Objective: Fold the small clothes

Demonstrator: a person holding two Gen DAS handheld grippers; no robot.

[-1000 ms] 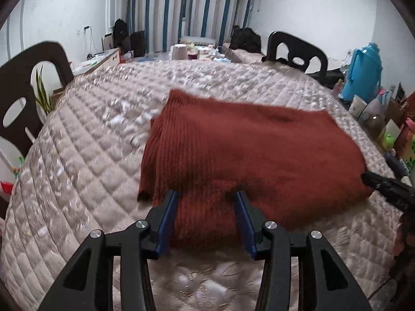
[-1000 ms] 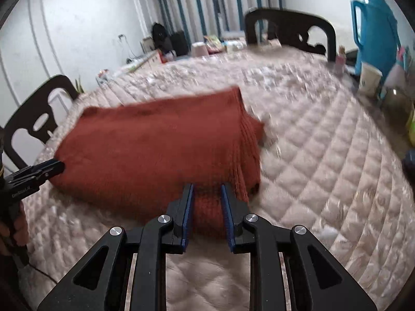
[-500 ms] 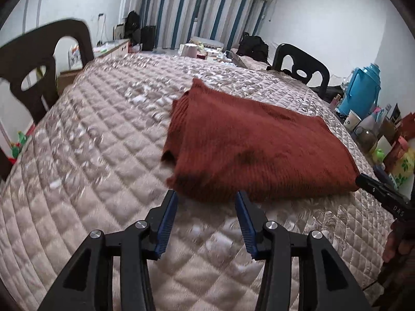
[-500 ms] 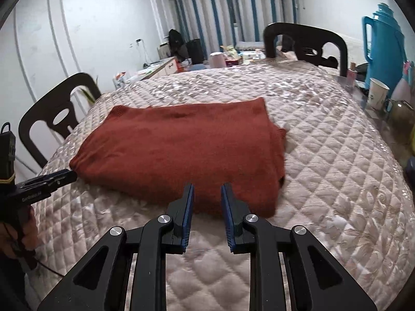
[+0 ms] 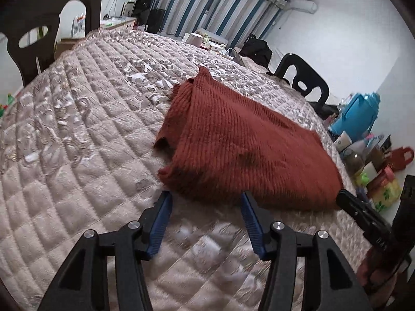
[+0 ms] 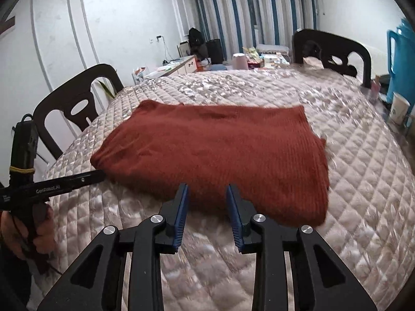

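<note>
A rust-red knitted garment is seen folded into a flat, roughly rectangular stack on a quilted beige table cover. In the right wrist view it lies at about twelve o'clock from the right gripper, its near edge just ahead of the blue-padded fingertips. The jaws of this gripper are held apart and nothing is gripped between them; only the bare cover is seen in the gap.

In the left wrist view the same garment is found from twelve to two o'clock of the left gripper, with loose corners of the lower layers showing at its left end. The fingers of the left gripper are spread wide, and no cloth is caught between them; the garment's near edge lies just beyond the tips.

Each gripper is visible from the other's camera: the right gripper at three to four o'clock in the left view, its tip just beside the garment's right corner, and the left gripper at nine o'clock in the right view, its tip at the garment's left corner. Whether the tips touch the cloth cannot be told.

Dark chairs are placed around the table, a blue thermos jug stands at two o'clock in the left view, and striped curtains hang at twelve o'clock.
</note>
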